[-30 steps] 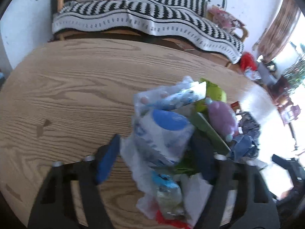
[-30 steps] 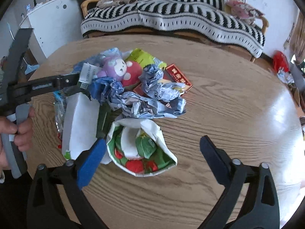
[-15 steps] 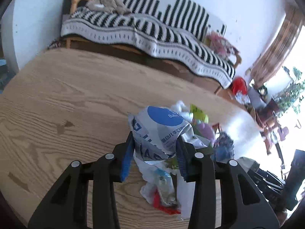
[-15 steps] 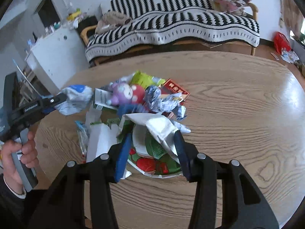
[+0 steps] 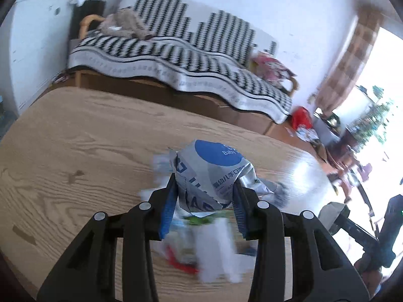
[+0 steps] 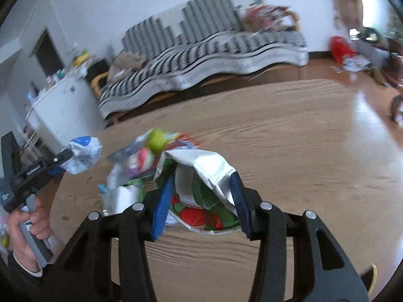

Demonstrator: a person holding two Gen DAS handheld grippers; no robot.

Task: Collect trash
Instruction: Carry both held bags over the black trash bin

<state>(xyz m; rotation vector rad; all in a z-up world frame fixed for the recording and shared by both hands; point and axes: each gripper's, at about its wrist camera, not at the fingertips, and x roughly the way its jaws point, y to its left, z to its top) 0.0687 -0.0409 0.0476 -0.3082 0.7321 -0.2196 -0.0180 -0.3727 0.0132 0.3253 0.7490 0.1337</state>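
My left gripper (image 5: 204, 196) is shut on a crumpled grey wipes packet with a blue disc (image 5: 214, 166), held above the wooden table (image 5: 75, 151). From the right wrist view that packet (image 6: 81, 154) hangs at the left gripper's tip at far left. My right gripper (image 6: 201, 193) is shut on a white bag printed with green leaves and red fruit (image 6: 201, 191), lifted off the table. The blurred trash pile (image 6: 141, 161) lies behind and left of the bag; below the left gripper the pile (image 5: 209, 246) shows white and red scraps.
A bench with a black-and-white striped blanket (image 5: 176, 58) stands beyond the table. A white cabinet (image 6: 60, 110) is at the left. A person's hand (image 6: 27, 229) grips the left tool's handle. Red bag and clutter (image 5: 299, 118) lie on the floor at the right.
Both grippers closed: the left on the wipes packet, the right on the printed bag. Both have risen off the table with their items, and the right has tilted and shifted sideways.
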